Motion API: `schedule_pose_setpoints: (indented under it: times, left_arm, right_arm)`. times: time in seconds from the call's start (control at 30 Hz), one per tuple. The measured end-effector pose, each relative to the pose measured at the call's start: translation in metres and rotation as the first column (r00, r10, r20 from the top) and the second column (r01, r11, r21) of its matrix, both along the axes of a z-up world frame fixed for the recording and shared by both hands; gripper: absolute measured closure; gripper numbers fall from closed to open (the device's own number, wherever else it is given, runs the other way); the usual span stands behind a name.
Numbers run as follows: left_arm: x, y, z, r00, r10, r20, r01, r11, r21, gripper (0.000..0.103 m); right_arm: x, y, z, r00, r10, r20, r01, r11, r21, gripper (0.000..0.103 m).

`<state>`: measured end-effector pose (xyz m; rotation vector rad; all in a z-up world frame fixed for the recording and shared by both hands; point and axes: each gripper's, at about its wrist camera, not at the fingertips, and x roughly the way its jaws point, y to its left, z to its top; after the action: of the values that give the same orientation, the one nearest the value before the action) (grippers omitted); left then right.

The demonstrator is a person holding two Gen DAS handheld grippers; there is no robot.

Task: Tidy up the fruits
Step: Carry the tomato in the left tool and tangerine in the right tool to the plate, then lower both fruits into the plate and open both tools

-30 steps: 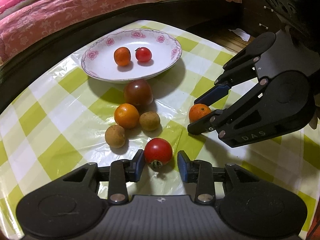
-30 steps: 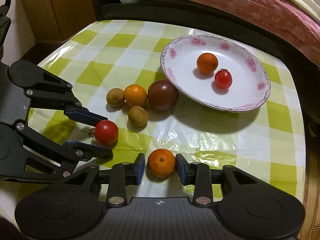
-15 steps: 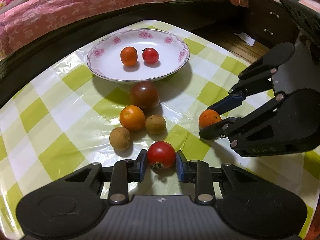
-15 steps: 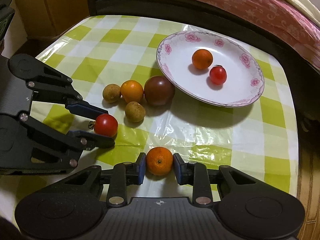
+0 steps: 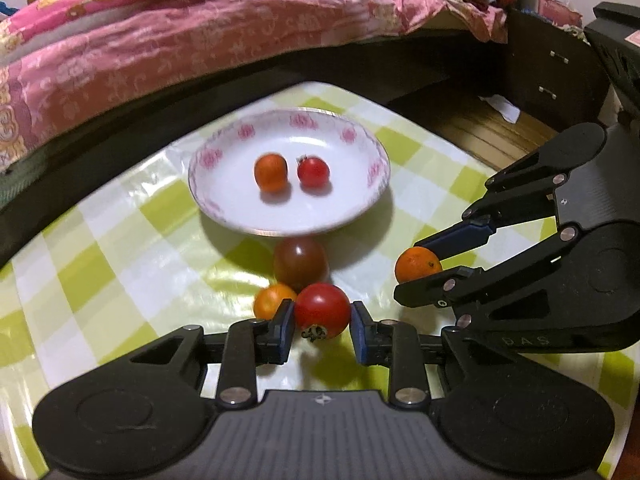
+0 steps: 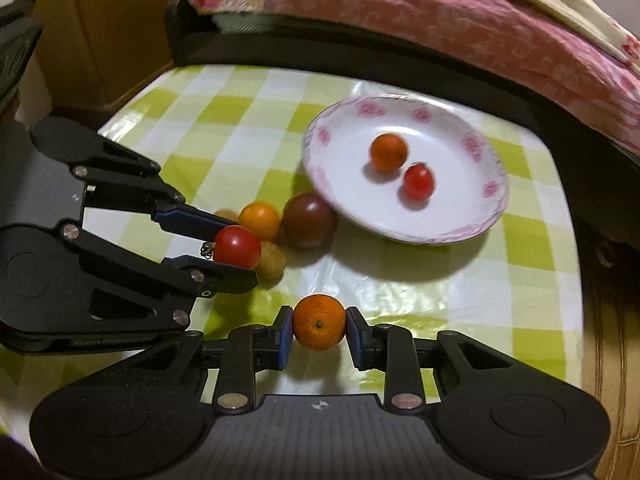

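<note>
The left gripper clamps a tomato; the right gripper clamps an orange. Both fruits seem lifted just off the cloth, though blur makes that uncertain. Beyond, loose fruits lie before the plate. Carrying is underway; next, release gently inside the rim.

Left gripper: both blue pads closed against a red tomato, one on each flank, stem end facing the camera. Fingers level, side by side.

Right gripper: pads pressed on opposite sides of a small orange.

Relative pose: bodies near each other, fingers angled inward, tips apart, no contact.
</note>
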<state>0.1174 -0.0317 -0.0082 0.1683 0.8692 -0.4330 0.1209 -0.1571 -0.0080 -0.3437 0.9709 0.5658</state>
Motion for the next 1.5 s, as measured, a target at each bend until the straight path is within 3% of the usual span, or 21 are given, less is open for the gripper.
schedule_pose_setpoints:
  times: [0.33, 0.73, 0.93, 1.5]
  left_arm:
    - [0.033, -0.002, 0.015, 0.998, 0.041, 0.057, -0.041, 0.999, 0.000, 0.066]
    - [0.069, -0.005, 0.015, 0.994, 0.079, 0.080, -0.080, 0.997, 0.012, 0.066]
    - [0.072, -0.011, 0.005, 0.996, 0.055, 0.075, -0.059, 0.997, 0.045, 0.066]
    - [0.084, -0.006, -0.004, 0.996, 0.079, 0.052, -0.081, 0.996, 0.030, 0.066]
  right_arm:
    - [0.030, -0.007, 0.012, 0.993, -0.092, 0.067, 0.091, 0.996, 0.023, 0.079]
    - [0.065, -0.009, 0.012, 0.968, -0.199, 0.152, 0.195, 0.980, 0.039, 0.079]
    - [0.073, -0.010, 0.004, 0.967, -0.212, 0.143, 0.207, 0.977, 0.050, 0.079]
    - [0.084, -0.010, -0.008, 0.966, -0.223, 0.130, 0.217, 0.974, 0.061, 0.078]
